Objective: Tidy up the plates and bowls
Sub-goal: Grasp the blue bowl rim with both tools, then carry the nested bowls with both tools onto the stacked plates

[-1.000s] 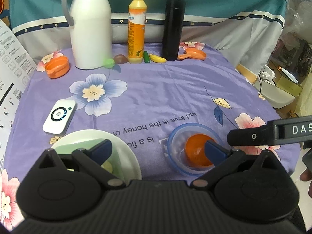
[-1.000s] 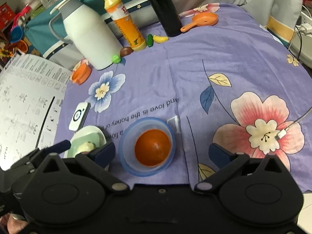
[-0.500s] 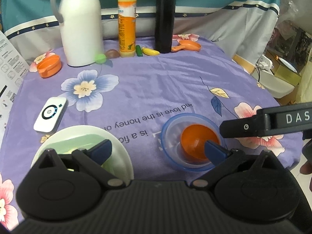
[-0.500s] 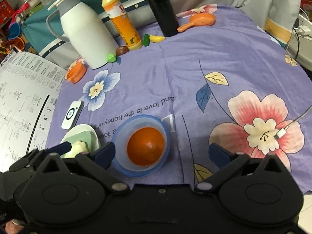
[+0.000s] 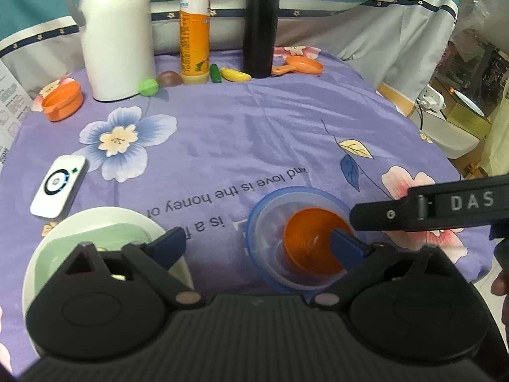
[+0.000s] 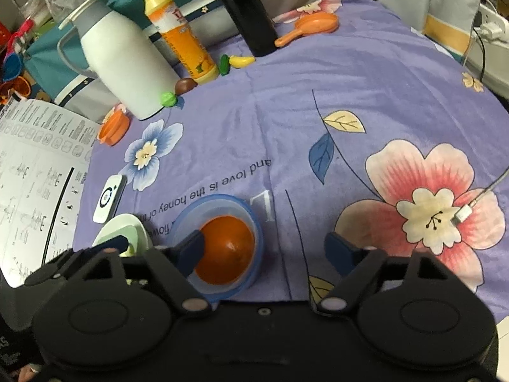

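Observation:
A small orange bowl (image 5: 310, 243) sits inside a clear blue-rimmed bowl (image 5: 270, 210) near the table's front edge; both also show in the right wrist view, the orange bowl (image 6: 230, 250) inside the blue bowl (image 6: 222, 202). A white plate (image 5: 105, 219) holding a pale green dish (image 5: 95, 238) lies to their left, and shows in the right wrist view (image 6: 122, 226). My left gripper (image 5: 259, 245) is open and empty above the gap between plate and bowls. My right gripper (image 6: 264, 250) is open and empty, its left finger over the bowls; its finger shows in the left wrist view (image 5: 429, 207).
At the back stand a white jug (image 5: 116, 31), an orange bottle (image 5: 194, 28) and a black flask (image 5: 261, 22), with small toy foods and an orange toy pan (image 5: 302, 67). An orange cup (image 5: 62, 102) and white remote (image 5: 59, 186) lie left. A cable plug (image 6: 463, 215) lies right.
Both grippers have drawn back and lower toward the table's front edge. The bowls and plate have not moved.

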A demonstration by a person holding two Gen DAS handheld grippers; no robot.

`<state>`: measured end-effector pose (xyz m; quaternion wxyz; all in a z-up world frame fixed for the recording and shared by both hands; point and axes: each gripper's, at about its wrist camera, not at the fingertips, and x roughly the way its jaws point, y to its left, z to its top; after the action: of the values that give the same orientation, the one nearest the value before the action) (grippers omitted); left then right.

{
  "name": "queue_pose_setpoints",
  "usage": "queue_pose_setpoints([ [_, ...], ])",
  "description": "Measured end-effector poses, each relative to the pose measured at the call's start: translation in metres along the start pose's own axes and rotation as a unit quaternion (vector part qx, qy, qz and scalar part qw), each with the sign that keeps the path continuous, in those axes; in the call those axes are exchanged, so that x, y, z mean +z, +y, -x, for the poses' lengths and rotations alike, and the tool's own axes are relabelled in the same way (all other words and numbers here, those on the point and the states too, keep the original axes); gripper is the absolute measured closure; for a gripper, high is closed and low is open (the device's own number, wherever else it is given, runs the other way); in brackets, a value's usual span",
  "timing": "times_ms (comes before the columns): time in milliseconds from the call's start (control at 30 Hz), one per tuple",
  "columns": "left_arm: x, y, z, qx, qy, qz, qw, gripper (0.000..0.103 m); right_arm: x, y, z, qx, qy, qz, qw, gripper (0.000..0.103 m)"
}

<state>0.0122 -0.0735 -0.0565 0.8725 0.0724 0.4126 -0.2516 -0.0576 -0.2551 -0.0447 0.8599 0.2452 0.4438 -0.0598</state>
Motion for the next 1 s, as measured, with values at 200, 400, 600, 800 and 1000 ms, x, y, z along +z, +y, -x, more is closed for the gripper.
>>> queue_pose_setpoints([
  [200,-0.002,-0.001,-0.014,-0.022,0.025,0.003,0.9994,0.031,0.002,-0.002,-0.014,0.014,0.019,-0.012,1.0,0.044],
  [400,-0.004,0.0,-0.023,-0.038,0.037,0.015,0.9985,0.041,0.0,0.005,-0.026,0.02,0.031,-0.01,0.999,0.057],
  [600,-0.005,-0.001,-0.026,-0.044,0.051,0.021,0.9975,0.051,-0.002,0.013,-0.03,0.02,0.031,0.004,0.999,0.07],
  [800,-0.003,0.002,-0.026,-0.034,0.056,0.03,0.9974,0.059,0.001,0.017,-0.029,0.014,0.028,0.013,0.999,0.072],
  [1000,0.0,0.004,-0.017,-0.022,0.05,0.029,0.9981,0.059,0.003,0.028,-0.028,0.005,0.028,0.028,0.999,0.072],
])
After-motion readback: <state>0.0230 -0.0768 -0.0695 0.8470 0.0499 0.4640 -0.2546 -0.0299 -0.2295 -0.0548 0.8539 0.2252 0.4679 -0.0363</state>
